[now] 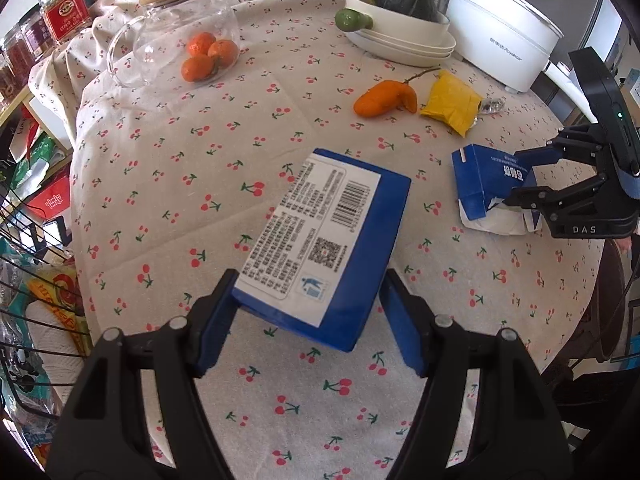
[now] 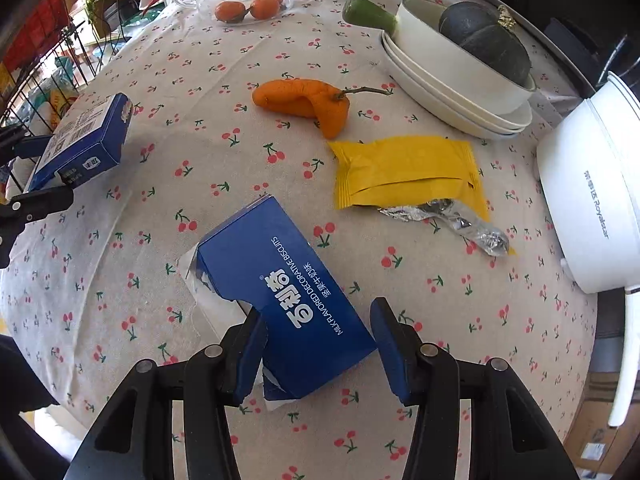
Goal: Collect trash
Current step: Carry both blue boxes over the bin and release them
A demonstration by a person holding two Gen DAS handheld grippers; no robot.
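Gripping flat blue cardboard boxes: left gripper (image 1: 308,312) a labelled one (image 1: 324,248), right gripper (image 2: 316,350) a torn one (image 2: 288,296)

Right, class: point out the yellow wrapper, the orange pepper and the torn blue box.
Yellow wrapper (image 2: 404,170), right wrist view, on its flat middle.
Orange pepper (image 2: 304,98), right wrist view, on its body.
Torn blue box (image 2: 288,292), right wrist view, on its printed top face.
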